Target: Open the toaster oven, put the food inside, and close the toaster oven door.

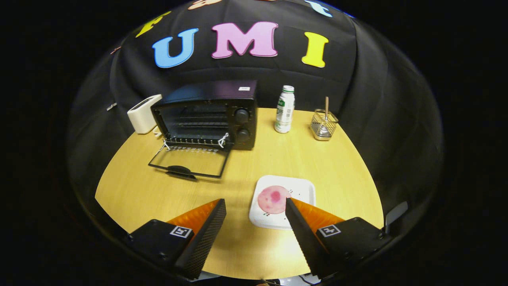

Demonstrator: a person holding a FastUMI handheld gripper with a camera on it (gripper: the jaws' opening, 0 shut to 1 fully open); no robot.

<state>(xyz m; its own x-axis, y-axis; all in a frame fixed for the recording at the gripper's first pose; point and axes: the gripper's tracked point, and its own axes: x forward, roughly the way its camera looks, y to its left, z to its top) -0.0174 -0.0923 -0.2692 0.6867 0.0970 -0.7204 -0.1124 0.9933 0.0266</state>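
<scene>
A black toaster oven stands at the far left of the round wooden table, its glass door folded down flat in front and the wire rack showing inside. A pink round slice of food lies on a white square plate just ahead of my right finger. My gripper is open and hovers above the near part of the table with nothing between its fingers; the right fingertip overlaps the plate's near edge.
A white toaster-like box sits left of the oven. A white bottle with a green label and a wire holder with a wooden stick stand at the back right. Bare wood lies between the oven door and the plate.
</scene>
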